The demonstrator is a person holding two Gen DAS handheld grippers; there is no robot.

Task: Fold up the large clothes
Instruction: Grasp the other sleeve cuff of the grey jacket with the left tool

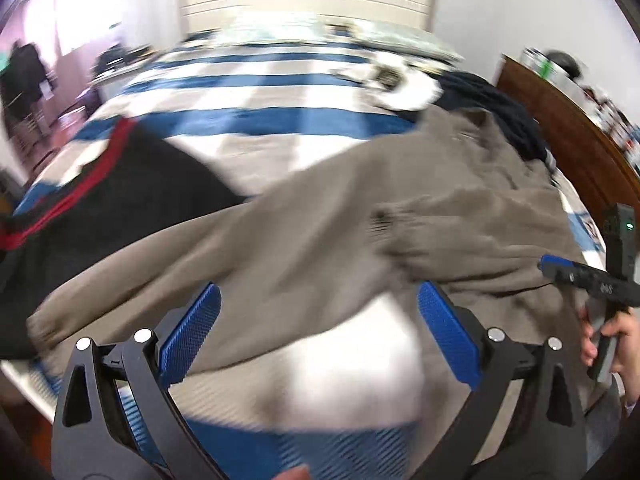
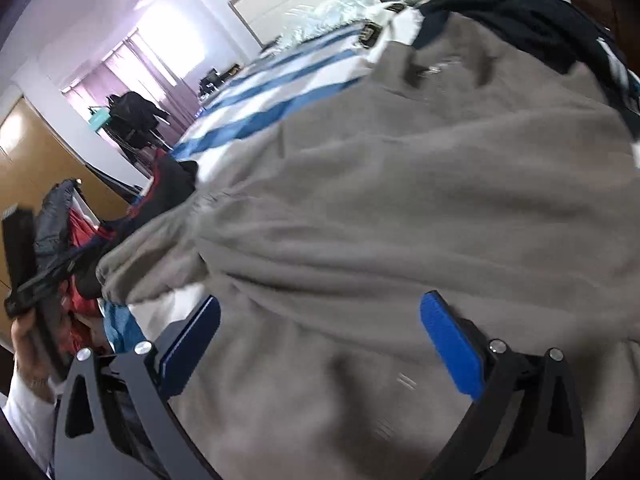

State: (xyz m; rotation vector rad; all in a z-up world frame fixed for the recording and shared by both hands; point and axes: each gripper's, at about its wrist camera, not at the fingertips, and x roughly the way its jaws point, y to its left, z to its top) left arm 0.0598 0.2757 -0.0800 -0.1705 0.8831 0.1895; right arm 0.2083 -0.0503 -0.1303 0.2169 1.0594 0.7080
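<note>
A large grey-brown sweatshirt (image 1: 320, 232) lies spread across the bed, one sleeve stretched toward the near left corner. It fills most of the right wrist view (image 2: 400, 220). My left gripper (image 1: 318, 316) is open and empty, just above the sleeve. My right gripper (image 2: 320, 320) is open and empty over the sweatshirt's body; it also shows in the left wrist view (image 1: 560, 270) at the right edge. Both views are motion-blurred.
The bed has a blue-and-white striped cover (image 1: 260, 116). A black garment with a red stripe (image 1: 100, 200) lies at the left. A dark navy garment (image 1: 500, 108) and a white one (image 1: 404, 88) lie behind the sweatshirt. A wooden dresser (image 1: 580, 140) stands on the right.
</note>
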